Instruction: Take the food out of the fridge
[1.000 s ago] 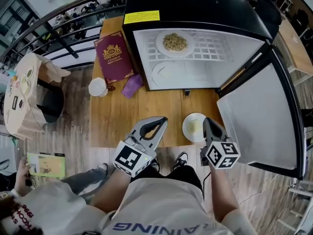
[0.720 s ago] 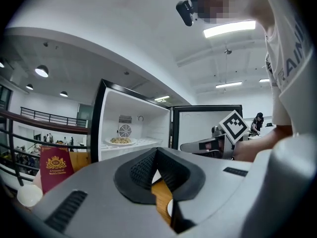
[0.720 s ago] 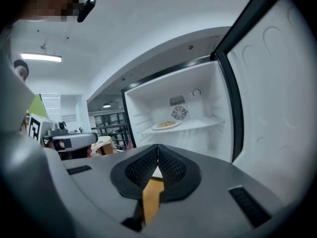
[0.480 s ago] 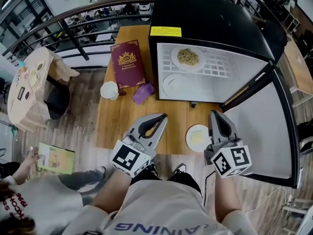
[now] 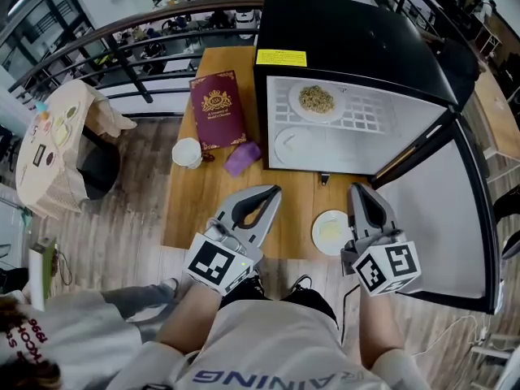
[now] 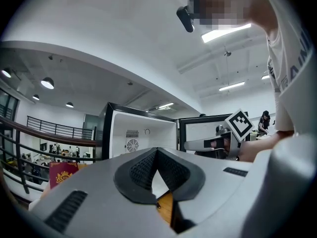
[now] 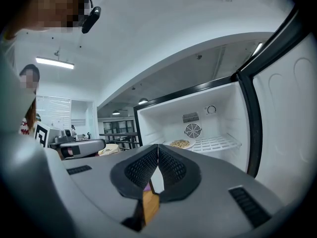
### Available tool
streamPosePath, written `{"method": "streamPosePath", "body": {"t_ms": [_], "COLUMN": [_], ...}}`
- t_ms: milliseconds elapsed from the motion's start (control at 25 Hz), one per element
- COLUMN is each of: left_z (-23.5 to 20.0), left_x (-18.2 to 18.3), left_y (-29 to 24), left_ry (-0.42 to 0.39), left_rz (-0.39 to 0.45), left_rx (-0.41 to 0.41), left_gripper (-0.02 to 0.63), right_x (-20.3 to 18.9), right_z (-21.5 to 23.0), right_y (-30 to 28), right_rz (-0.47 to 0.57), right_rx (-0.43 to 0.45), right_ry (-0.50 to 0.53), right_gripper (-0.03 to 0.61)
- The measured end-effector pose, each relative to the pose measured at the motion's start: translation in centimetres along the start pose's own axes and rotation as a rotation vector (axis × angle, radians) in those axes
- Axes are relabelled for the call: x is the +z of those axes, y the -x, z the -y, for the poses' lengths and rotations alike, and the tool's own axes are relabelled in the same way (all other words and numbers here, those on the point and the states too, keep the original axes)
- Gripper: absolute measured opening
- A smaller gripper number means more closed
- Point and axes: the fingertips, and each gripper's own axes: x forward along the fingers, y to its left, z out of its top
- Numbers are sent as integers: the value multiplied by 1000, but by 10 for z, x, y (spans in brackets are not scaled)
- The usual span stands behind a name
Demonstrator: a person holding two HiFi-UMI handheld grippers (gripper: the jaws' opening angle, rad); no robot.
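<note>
Your left claw (image 5: pixel 270 193) and right claw (image 5: pixel 358 192) rose, both clenched and empty. Open one before the noodle plate (image 5: pixel 316 101) in the fridge (image 5: pixel 349 23), or you'll shove it back.

The fridge (image 5: pixel 357 31) is black outside, white inside, with a yellow label (image 5: pixel 281 57). The table (image 5: pixel 195 210) is light-brown wood, the book (image 5: pixel 217 110) maroon with a gold crest, the cloth (image 5: pixel 242 158) purple. The left gripper (image 5: pixel 272 192) and right gripper (image 5: pixel 356 189) are grey.

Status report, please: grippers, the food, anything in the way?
Both shut, empty: left gripper, right gripper. Food: noodle plate on fridge shelf, door open. Nothing seen blocking it.
</note>
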Motion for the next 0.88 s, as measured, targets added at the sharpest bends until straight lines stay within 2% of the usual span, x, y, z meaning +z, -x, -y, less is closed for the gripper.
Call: {"method": "streamPosePath", "body": {"t_ms": [480,880], "left_z": [-1,-1], "left_x": [1,0], "left_y": [2,7], "left_ry": [9,15], "left_rz": [12,13], "left_rx": [7,3], "left_gripper": [5,5], "right_x": [-1,-3], "right_z": [1,0], "right_y": [0,-26], "right_rz": [-4,-50], "right_rx": [0,30], "right_ry": [-14,-143], "right_gripper": [21,24]}}
